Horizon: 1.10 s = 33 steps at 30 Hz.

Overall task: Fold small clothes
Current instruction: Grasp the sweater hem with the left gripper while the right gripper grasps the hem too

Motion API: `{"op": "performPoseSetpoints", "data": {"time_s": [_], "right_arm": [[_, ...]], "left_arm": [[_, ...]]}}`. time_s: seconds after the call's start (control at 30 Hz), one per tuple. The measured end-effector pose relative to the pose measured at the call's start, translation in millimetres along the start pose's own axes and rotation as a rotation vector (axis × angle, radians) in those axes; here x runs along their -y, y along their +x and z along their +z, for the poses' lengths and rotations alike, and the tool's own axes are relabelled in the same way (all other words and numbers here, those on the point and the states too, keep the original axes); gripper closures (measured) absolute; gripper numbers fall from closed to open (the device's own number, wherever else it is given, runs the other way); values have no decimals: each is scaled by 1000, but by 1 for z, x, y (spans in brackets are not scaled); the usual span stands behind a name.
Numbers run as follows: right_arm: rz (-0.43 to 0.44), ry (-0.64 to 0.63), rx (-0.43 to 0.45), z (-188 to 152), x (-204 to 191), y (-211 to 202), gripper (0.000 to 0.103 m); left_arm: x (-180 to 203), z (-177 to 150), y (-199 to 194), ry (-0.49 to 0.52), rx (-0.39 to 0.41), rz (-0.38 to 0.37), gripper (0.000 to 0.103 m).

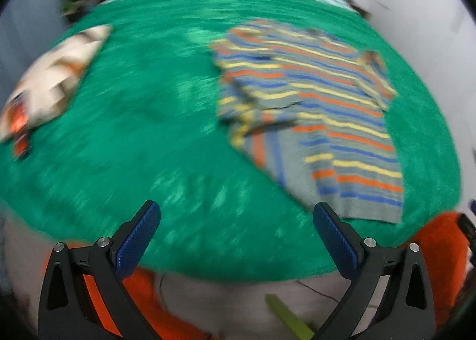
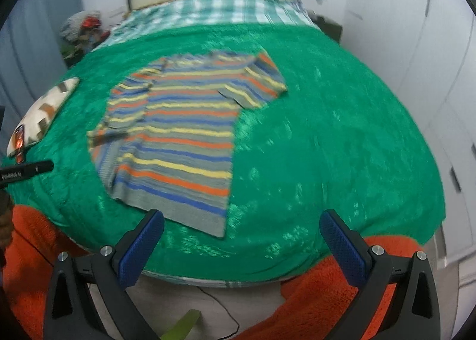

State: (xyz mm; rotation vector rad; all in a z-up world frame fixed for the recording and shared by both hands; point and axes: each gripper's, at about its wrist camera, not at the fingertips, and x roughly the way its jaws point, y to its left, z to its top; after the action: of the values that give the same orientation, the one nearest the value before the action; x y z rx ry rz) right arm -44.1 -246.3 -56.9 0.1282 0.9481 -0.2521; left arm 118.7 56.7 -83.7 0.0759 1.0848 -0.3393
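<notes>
The striped shirt (image 2: 175, 137) lies spread on the green bed cover (image 2: 327, 137), hem toward the operator. This flat layout exposes the edges and sleeves for grasping. One sleeve is already turned in over the body; the other sleeve (image 2: 255, 81) lies extended.

Left hand-held gripper (image 1: 236, 232): jaws wide apart, holding nothing and touching nothing. The shirt lies ahead and to the right of it, with the hem corner just beyond the right finger.

Right hand-held gripper (image 2: 241, 235): jaws wide apart, empty, clear of the fabric. The shirt lies ahead and to the left of it, with the hem just beyond the left finger.

A patterned pillow (image 2: 44, 107) lies far left of both, well apart from the shirt.
</notes>
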Motion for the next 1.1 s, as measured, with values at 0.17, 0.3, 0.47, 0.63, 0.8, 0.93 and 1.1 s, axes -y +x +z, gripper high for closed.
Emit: {"op": "performPoseSetpoints", "data": {"time_s": [0.17, 0.3, 0.47, 0.63, 0.8, 0.93, 1.1], "right_arm": [[21, 36, -26, -4, 8, 11, 0], [21, 20, -22, -7, 4, 10, 0], [21, 15, -33, -10, 3, 12, 0], [14, 33, -33, -6, 18, 20, 0], [21, 84, -47, 3, 39, 40, 0], [163, 158, -120, 6, 49, 80, 0], [333, 238, -237, -5, 41, 134, 5]], "left_arm": [[41, 44, 52, 369, -11, -35, 2], [65, 56, 98, 603, -49, 25, 24], [43, 70, 123, 497, -120, -46, 98], [-6, 50, 59, 339, -8, -272, 100], [-70, 12, 20, 220, -8, -240, 98], [-113, -8, 17, 18, -20, -229, 54], [-103, -11, 43, -132, 22, -266, 23]]}}
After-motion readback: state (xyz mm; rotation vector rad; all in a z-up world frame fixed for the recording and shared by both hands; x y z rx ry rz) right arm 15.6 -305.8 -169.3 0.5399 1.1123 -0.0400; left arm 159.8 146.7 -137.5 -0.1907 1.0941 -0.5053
